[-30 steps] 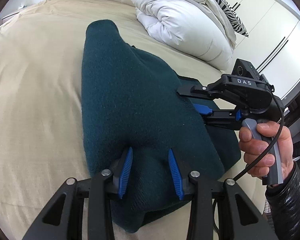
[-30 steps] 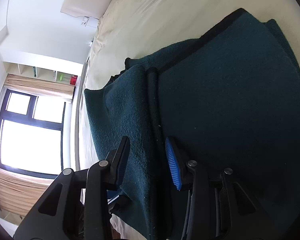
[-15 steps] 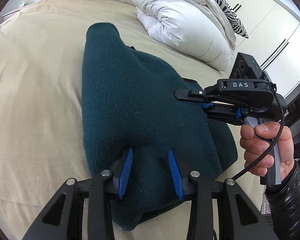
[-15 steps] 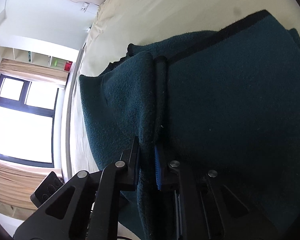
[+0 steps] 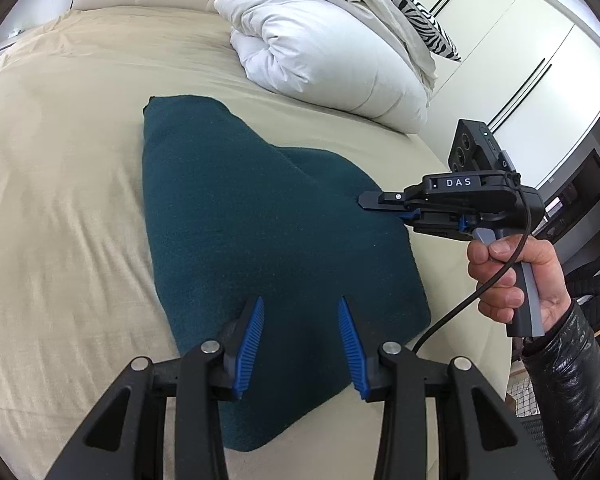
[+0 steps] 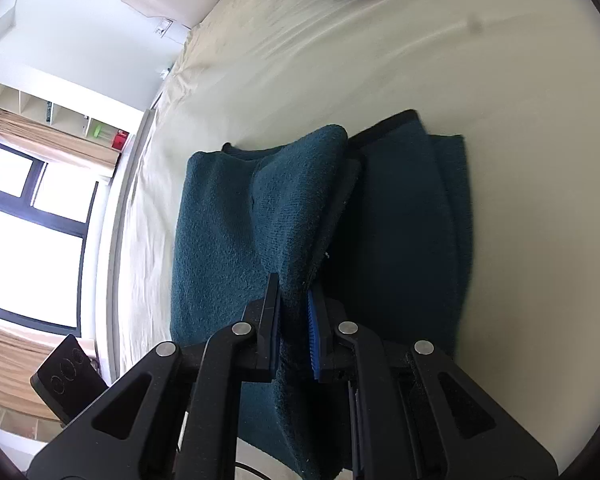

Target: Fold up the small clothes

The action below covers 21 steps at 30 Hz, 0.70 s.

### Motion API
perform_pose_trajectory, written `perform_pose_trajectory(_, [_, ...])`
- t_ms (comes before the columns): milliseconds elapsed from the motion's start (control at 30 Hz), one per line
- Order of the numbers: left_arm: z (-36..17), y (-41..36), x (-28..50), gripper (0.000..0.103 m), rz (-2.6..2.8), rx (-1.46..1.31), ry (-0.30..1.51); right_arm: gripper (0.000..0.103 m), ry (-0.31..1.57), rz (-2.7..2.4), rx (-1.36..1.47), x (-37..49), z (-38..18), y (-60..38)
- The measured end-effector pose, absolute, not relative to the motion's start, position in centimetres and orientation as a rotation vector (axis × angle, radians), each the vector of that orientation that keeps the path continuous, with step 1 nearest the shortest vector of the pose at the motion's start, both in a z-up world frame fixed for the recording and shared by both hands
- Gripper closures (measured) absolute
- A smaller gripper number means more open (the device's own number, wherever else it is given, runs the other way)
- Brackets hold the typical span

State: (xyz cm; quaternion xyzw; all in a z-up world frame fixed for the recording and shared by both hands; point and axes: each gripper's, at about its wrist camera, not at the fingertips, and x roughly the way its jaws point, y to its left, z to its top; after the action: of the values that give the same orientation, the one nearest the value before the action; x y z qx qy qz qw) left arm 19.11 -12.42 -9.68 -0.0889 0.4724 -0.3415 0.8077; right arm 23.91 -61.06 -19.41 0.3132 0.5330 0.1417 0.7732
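Garment (image 5: 260,220), dark teal, lies partly folded on the beige bed (image 5: 60,200). Right gripper (image 6: 294,312) has just closed, pinching a raised fold of it. Left gripper (image 5: 300,332) hangs over its near edge, jaws apart, gripping nothing.

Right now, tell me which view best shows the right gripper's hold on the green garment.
The right wrist view: the right gripper has its jaws pinched on a raised fold of the green garment. The left wrist view shows that gripper side-on at the cloth's edge, the pinch itself hidden.
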Motion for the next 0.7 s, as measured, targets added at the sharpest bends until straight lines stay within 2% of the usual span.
perform_pose_trajectory(367, [-10.3,-14.1,19.6,0.062,-0.749,-0.158,1.024,0.093,1.165,0.270,0.679,23.7,-18.9,-64.1])
perform_pose_trajectory(700, [-12.2,-15.1,20.0,0.061,-0.739,-0.118,1.062,0.093,1.193,0.227,0.729,21.3,-21.8,-65.0])
